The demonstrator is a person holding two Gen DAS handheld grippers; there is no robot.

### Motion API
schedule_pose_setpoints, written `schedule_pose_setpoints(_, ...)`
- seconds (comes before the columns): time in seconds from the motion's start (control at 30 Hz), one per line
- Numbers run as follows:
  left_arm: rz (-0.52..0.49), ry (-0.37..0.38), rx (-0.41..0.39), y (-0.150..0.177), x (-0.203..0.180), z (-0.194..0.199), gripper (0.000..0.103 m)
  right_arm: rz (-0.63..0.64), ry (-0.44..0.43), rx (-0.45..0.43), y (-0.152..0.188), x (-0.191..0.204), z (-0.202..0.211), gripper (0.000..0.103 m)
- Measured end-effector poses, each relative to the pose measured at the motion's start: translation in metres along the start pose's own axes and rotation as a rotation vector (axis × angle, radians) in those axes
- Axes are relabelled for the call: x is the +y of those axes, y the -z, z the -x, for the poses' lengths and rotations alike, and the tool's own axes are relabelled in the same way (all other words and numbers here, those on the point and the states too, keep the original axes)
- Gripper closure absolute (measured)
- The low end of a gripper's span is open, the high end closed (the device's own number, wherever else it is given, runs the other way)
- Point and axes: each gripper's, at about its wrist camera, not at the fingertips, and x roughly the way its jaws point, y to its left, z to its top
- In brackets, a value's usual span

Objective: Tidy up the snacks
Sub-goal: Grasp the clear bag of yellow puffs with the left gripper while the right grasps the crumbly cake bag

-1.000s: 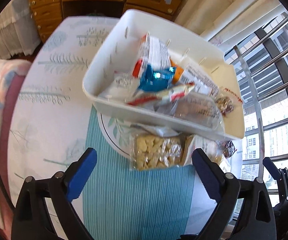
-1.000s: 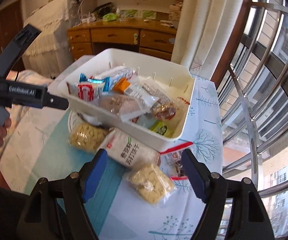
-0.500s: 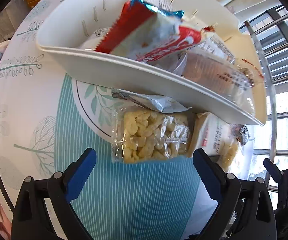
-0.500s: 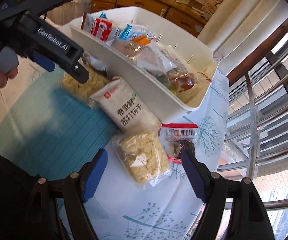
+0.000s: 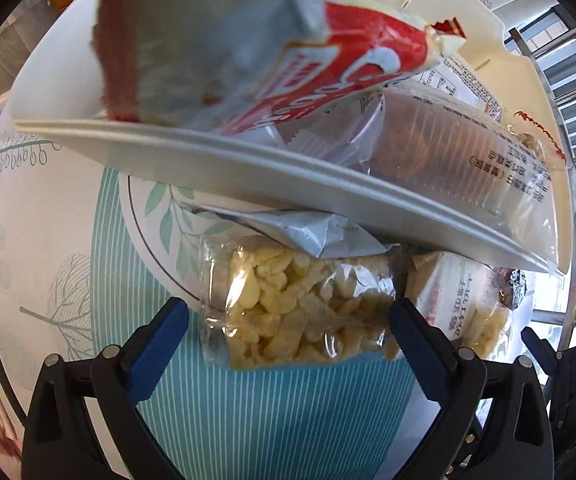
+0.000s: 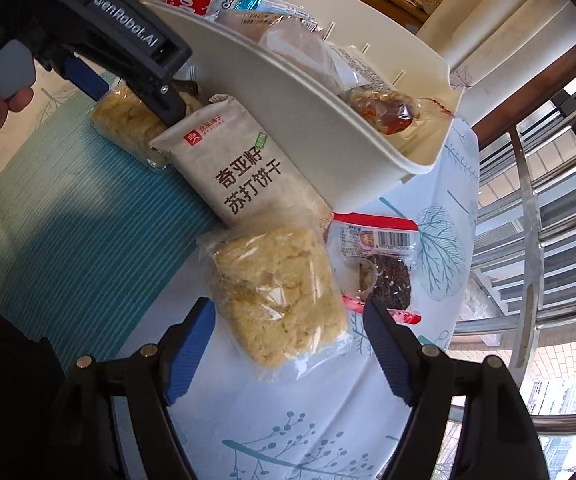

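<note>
Left gripper point(image 5: 288, 316): we saw its fingers point(image 5: 156, 350) spread wide, having just been opening, one on each side of a clear bag of pale puffed snacks point(image 5: 300, 304); whether the pads touched the bag we could not tell.
Puffed snack bag: it lay on the teal striped mat point(image 5: 268, 420), its far end tucked under the rim of the white bin point(image 5: 248, 168), with a silvery wrapper point(image 5: 304, 228) lying over that end.
Right gripper point(image 6: 288, 320): we found its fingers point(image 6: 388, 344) spread, with a clear bag of crumbly yellow snack point(image 6: 280, 296) between them; no pad visibly pressed on it.
Crumbly snack bag: it rested on the desk point(image 6: 288, 440), on its tree-print cloth, near the edge by the window railing point(image 6: 528, 240).
Neighbours: a white soda cracker pack point(image 6: 244, 172) lay touching its far end; a red-edged packet with a dark cake point(image 6: 380, 264) lay just beside it.
Bin: we saw it piled with packets, a red-and-white one point(image 5: 288, 52) leaning over its near rim.
</note>
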Motion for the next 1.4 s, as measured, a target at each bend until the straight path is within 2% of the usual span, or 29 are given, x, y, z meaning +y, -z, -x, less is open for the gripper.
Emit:
schedule_pose_setpoints(0.17,0.007,-0.014,0.000,-0.005,-0.014,-0.006,0.001,0.001,-0.012,0.008,0.001,-0.002,-0.010,0.026)
schedule_pose_setpoints(0.43,-0.009,-0.087,0.008,-0.007,-0.035,-0.025,0.001,-0.008,-0.030,-0.007,0.002,-0.008,-0.016,0.026)
schedule_pose_setpoints(0.7,-0.011,-0.095,0.000,-0.011,-0.040,-0.032,0.002,-0.069,-0.081,-0.023,0.006,-0.020,-0.020,0.026)
schedule_pose_setpoints(0.73,-0.011,-0.095,-0.002,-0.008,-0.025,-0.026,0.005,-0.078,-0.094,-0.025,0.007,-0.021,-0.020,0.028)
schedule_pose_setpoints(0.83,-0.006,-0.091,0.004,-0.006,-0.023,-0.017,0.013,-0.087,-0.119,-0.029,0.007,-0.021,-0.020,0.039)
schedule_pose_setpoints(0.87,-0.010,-0.089,0.006,-0.006,-0.024,-0.016,0.016,-0.086,-0.112,-0.030,0.007,-0.020,-0.020,0.039)
schedule_pose_setpoints(1.13,-0.010,-0.094,0.065,0.011,-0.020,-0.012,0.016,-0.107,-0.105,0.001,0.005,-0.011,-0.016,0.041)
schedule_pose_setpoints(1.3,-0.005,-0.104,0.108,0.021,-0.009,0.005,0.016,-0.088,-0.138,-0.064,-0.004,0.004,0.007,0.041)
schedule_pose_setpoints(1.4,0.008,-0.111,0.105,0.020,0.000,0.027,0.016,-0.068,-0.153,-0.117,-0.017,0.014,0.023,0.041)
